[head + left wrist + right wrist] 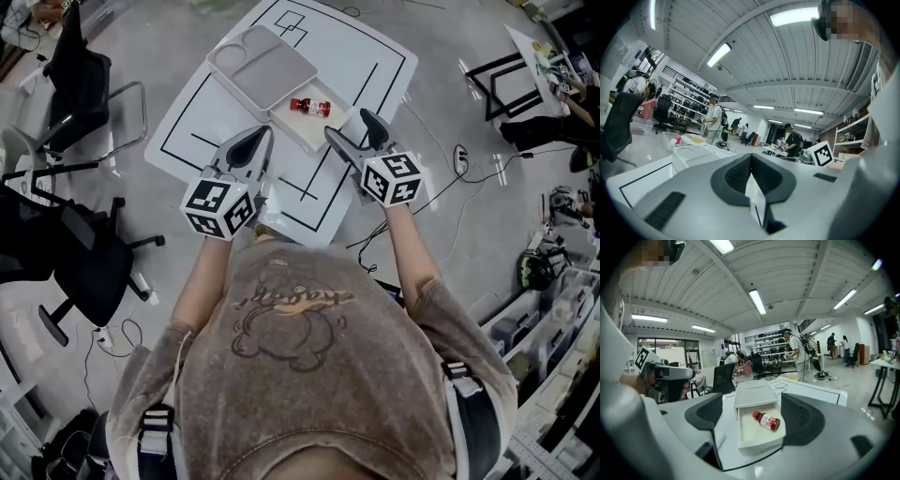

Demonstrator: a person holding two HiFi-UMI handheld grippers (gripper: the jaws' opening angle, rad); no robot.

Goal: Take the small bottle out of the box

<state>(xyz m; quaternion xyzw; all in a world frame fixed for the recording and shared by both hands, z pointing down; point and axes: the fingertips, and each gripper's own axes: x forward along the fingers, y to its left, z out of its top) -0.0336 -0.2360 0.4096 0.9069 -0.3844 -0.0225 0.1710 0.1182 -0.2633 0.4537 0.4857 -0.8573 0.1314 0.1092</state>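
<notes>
A small bottle (309,107) with a red cap and red label lies on its side in the pulled-out white drawer (302,134) of a flat grey box (262,64) on the white table (375,56). The right gripper view shows the bottle (766,420) inside the drawer (759,445), just ahead of my right gripper (757,417). Its jaws stand wide open on either side of the drawer's near end, touching nothing. In the head view my right gripper (349,124) sits just right of the drawer. My left gripper (262,134) hangs over the table's near edge with its jaws shut and empty (751,158).
Black office chairs (84,253) stand on the floor at the left. Cables (459,159) trail on the floor right of the table, and shelving with clutter (553,309) lines the right side. Several people stand far behind the table (794,352).
</notes>
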